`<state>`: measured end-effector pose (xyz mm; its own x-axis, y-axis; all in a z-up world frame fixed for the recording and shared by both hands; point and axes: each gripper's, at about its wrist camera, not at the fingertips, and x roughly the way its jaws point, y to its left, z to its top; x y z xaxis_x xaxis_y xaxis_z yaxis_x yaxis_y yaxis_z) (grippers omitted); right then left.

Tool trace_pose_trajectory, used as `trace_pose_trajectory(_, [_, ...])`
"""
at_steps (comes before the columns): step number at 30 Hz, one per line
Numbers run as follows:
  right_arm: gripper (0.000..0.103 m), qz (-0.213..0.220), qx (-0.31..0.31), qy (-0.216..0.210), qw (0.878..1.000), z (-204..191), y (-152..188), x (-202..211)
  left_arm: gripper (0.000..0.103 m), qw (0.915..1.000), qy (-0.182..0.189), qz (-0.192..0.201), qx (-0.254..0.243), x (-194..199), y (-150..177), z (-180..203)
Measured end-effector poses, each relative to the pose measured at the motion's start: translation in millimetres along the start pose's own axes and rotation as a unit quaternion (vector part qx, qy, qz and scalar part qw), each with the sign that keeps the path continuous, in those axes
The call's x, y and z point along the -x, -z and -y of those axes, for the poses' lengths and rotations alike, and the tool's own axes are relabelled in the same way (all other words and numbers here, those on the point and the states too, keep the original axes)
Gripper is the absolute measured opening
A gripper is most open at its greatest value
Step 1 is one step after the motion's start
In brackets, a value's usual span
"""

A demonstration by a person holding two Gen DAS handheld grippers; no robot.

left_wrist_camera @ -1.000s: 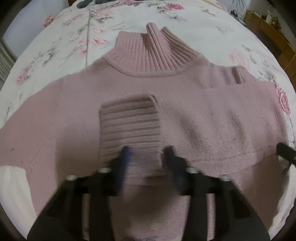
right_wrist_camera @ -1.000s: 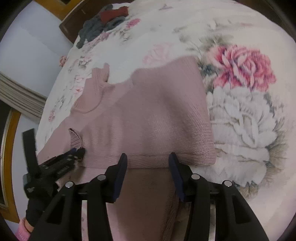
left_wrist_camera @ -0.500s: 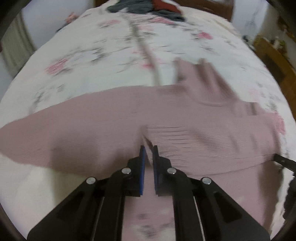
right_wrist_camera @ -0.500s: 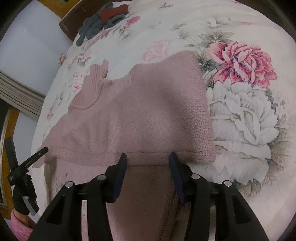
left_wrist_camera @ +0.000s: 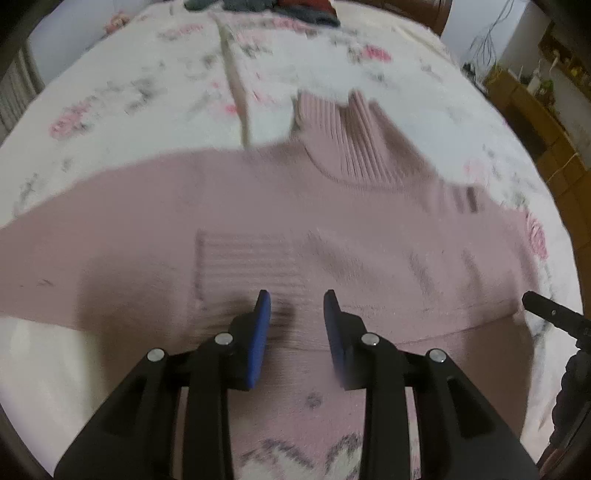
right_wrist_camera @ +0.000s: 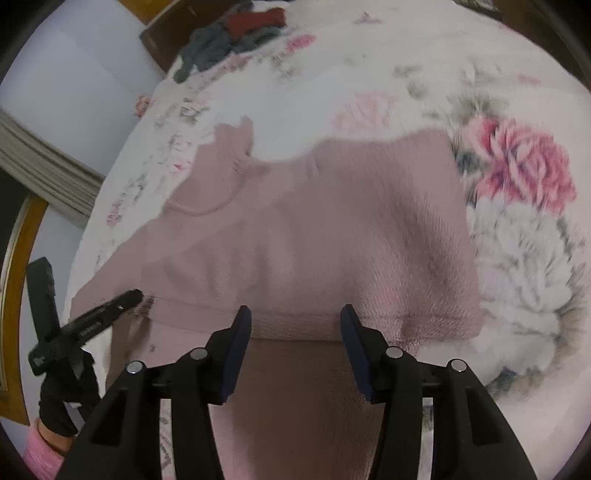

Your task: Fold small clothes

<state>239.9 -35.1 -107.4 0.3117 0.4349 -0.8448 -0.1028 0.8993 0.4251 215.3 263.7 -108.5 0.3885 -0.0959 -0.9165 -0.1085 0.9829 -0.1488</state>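
Floral bedspread (right_wrist_camera: pixel 517 280) underlies everything. Nearest, both the left gripper (left_wrist_camera: pixel 297 308) and right gripper (right_wrist_camera: pixel 295 321) hover with jaws apart, empty, over the pink sweater (left_wrist_camera: pixel 332 229). Its sleeves lie folded across the body; folding it in half seems left. Farther off sits a clothes pile (right_wrist_camera: pixel 236 33).

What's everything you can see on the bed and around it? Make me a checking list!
Surface: bed cover, white with pink flowers.
Job's things: pink sweater spread flat, ribbed collar pointing away, a ribbed cuff lying folded across its middle.
Clutter: pile of dark and red clothes at the far end of the bed.
Grippers: left gripper open over the cuff; right gripper open at the sweater's near fold; neither holds anything.
Cables: thin wires against the far wall.
Surroundings: wooden furniture beside the bed; wooden headboard.
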Motion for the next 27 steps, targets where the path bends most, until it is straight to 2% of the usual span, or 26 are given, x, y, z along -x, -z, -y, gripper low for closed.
trace_pose_trajectory(3, [0.051, -0.020, -0.015, 0.000, 1.000, 12, 6, -19, 0.031, 0.9993, -0.008, -0.033, 0.016, -29, 7, -7])
trace_pose_trajectory(9, [0.054, -0.016, -0.005, 0.000, 1.000, 11, 8, -23, 0.029, 0.9991, 0.020, -0.026, 0.026, -26, 9, -17])
trace_pose_trajectory(11, [0.054, -0.019, 0.001, 0.007, 1.000, 4, 9, -15, 0.035, 0.9991, 0.017, -0.017, 0.034, -12, 11, -24])
trace_pose_trajectory(13, [0.056, -0.010, 0.016, -0.003, 1.000, -6, 13, -1, 0.049, 0.9988, 0.023, 0.010, 0.041, 13, 19, -40])
trace_pose_trajectory(14, [0.058, -0.005, 0.026, -0.010, 1.000, -11, 16, 7, 0.051, 0.9986, 0.020, 0.020, 0.044, 22, 23, -50])
trace_pose_trajectory(16, [0.065, 0.003, 0.044, -0.016, 0.999, -21, 25, 21, 0.054, 0.9977, 0.009, 0.037, 0.056, 43, 34, -78])
trace_pose_trajectory(19, [0.065, -0.002, 0.063, -0.021, 0.998, -34, 39, 27, 0.054, 0.9931, -0.023, 0.048, 0.105, 69, 52, -139])
trace_pose_trajectory(22, [0.065, -0.014, 0.070, -0.026, 0.997, -45, 50, 22, 0.054, 0.9847, -0.067, 0.055, 0.151, 87, 67, -202])
trace_pose_trajectory(23, [0.065, -0.015, 0.072, -0.025, 0.997, -48, 53, 20, 0.054, 0.9799, -0.075, 0.057, 0.176, 92, 71, -225])
trace_pose_trajectory(27, [0.066, -0.028, 0.077, -0.030, 0.996, -62, 64, 8, 0.054, 0.9575, -0.061, 0.076, 0.272, 107, 82, -301])
